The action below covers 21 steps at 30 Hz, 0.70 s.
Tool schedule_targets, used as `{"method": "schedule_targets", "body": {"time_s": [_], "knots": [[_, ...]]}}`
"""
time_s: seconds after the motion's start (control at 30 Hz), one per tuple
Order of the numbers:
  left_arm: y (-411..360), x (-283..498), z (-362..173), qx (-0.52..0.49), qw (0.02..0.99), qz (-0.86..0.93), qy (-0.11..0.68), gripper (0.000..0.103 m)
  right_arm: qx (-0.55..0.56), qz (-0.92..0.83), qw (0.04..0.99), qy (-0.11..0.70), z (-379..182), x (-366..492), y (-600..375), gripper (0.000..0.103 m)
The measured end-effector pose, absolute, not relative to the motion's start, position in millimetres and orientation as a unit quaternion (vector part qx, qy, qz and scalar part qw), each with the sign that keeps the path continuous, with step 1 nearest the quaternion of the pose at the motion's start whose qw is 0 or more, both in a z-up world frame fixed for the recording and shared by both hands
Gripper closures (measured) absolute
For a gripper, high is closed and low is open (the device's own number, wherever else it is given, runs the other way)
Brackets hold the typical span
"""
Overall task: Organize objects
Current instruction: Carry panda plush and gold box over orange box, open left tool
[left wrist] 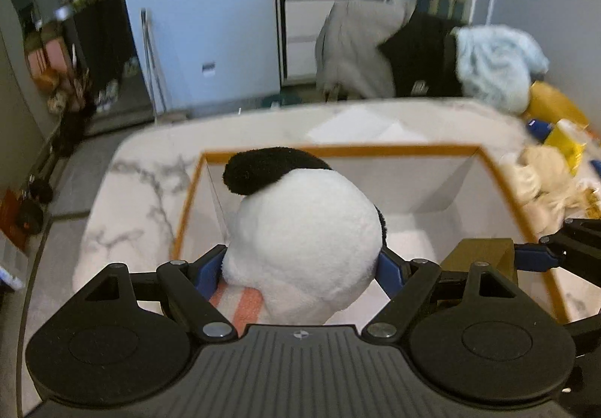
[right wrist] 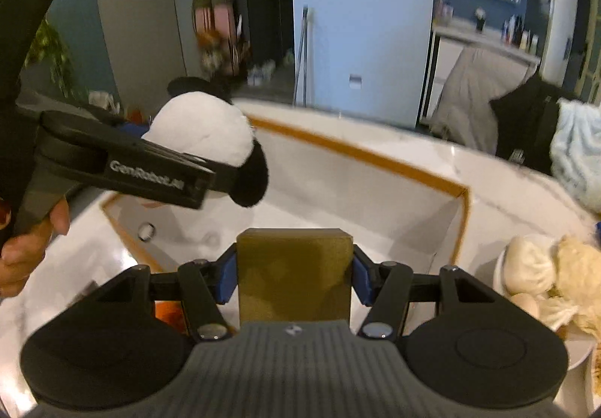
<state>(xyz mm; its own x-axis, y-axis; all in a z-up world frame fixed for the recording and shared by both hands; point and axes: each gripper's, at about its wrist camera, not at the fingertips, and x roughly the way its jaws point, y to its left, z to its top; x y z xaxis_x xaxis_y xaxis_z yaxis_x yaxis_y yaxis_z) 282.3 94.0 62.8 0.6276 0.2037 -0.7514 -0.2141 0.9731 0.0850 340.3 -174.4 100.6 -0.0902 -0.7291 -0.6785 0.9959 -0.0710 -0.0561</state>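
My left gripper is shut on a white and black plush panda and holds it above the open white box with an orange rim. In the right wrist view the panda hangs over the box's left part. My right gripper is shut on a dull gold block over the box's near side. The block also shows in the left wrist view. A striped cloth lies in the box under the panda.
The box stands on a marble table. Cream plush toys sit on a white plate at the right, with yellow packets behind. A chair with grey, black and light blue clothes stands beyond the table.
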Motion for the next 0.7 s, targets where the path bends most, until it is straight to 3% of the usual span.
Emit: {"method": "schedule_targets", "body": {"time_s": [0.7], "knots": [[94,331,8,-0.022,0.813,0.112,0.571,0.008,0.383,-0.586,0.56,0.443,44,322,-259,0.043]]}}
